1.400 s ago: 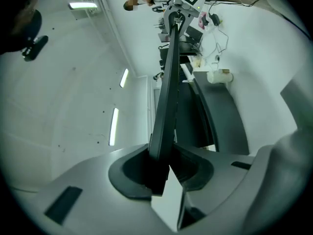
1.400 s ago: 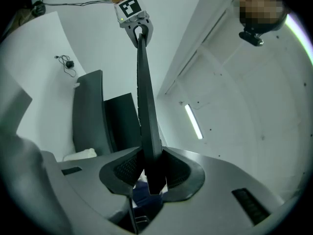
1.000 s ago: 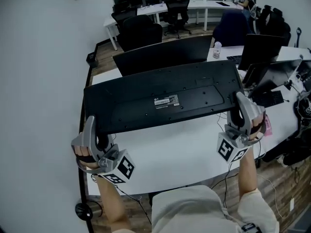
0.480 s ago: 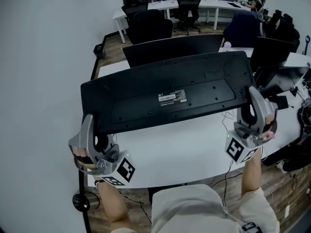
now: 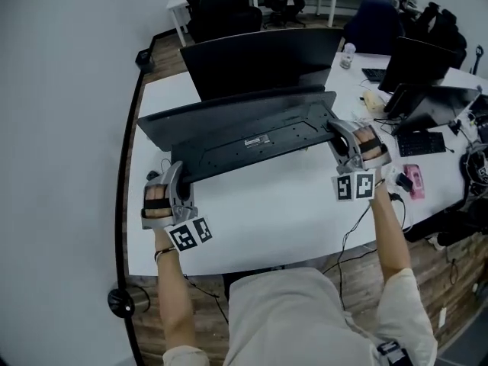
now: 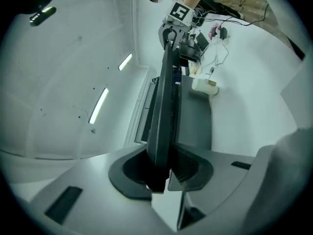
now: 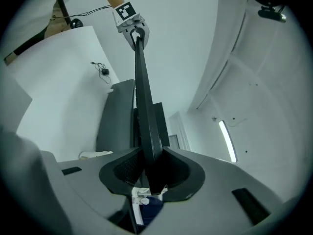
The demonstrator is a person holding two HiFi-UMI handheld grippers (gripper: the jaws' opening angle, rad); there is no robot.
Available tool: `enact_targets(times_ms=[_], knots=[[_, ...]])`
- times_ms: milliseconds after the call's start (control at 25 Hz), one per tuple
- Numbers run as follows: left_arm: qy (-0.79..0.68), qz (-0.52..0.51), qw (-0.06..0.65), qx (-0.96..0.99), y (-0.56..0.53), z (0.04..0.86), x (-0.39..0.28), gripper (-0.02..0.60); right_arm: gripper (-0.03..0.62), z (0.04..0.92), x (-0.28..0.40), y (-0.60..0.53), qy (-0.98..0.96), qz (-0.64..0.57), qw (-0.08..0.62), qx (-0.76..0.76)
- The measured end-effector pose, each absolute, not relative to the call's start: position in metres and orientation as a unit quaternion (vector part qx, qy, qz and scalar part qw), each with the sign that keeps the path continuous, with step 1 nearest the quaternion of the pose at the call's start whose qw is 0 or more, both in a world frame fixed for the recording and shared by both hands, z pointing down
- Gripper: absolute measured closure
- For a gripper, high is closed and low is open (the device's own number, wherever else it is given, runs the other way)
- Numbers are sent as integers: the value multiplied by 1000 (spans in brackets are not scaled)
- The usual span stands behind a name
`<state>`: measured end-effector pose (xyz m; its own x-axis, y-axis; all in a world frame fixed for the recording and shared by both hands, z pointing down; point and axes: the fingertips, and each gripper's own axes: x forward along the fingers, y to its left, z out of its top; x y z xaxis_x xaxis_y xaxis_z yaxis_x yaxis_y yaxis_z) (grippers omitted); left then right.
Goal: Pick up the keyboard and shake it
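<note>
A long black keyboard (image 5: 244,132) hangs over the white desk (image 5: 282,219), its underside with a white label turned up toward me. My left gripper (image 5: 177,180) is shut on its left end and my right gripper (image 5: 339,139) is shut on its right end. In the left gripper view the keyboard (image 6: 164,106) runs edge-on away from the jaws of the left gripper (image 6: 161,173), which clamp its end. In the right gripper view the right gripper (image 7: 149,177) pinches the keyboard (image 7: 144,111) in the same way.
A dark monitor (image 5: 259,59) stands just behind the keyboard. To the right are another monitor (image 5: 415,63), a second keyboard (image 5: 423,143), a pink object (image 5: 414,180) and a bottle (image 5: 348,54). Office chairs (image 5: 221,14) stand beyond the desk. A wall runs along the left.
Both grippers have come down with the keyboard toward the desk. The keyboard has tipped flatter, so its underside shows narrower than before. Both grips are unchanged.
</note>
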<state>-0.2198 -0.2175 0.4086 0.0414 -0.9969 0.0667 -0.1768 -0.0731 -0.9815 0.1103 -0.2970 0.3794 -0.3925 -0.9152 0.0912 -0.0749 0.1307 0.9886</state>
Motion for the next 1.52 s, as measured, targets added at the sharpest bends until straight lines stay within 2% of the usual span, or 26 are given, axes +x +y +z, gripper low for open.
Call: enact_targets(times_ms=[240, 480, 880, 1240, 1520], knots=[[486, -489, 421, -590, -211, 451, -213, 465, 464, 441, 113, -301, -680, -484, 422, 353], [447, -506, 402, -619, -201, 479, -219, 465, 464, 466, 108, -292, -692, -479, 433, 322], [518, -438, 300, -671, -165, 539, -206, 470, 460, 399, 87, -278, -609, -570, 486, 261], [534, -411, 270, -688, -151, 552, -202, 471, 459, 367, 62, -268, -566, -613, 511, 210], [548, -417, 278, -669, -149, 528, -201, 469, 459, 368, 61, -287, -584, -606, 489, 230]])
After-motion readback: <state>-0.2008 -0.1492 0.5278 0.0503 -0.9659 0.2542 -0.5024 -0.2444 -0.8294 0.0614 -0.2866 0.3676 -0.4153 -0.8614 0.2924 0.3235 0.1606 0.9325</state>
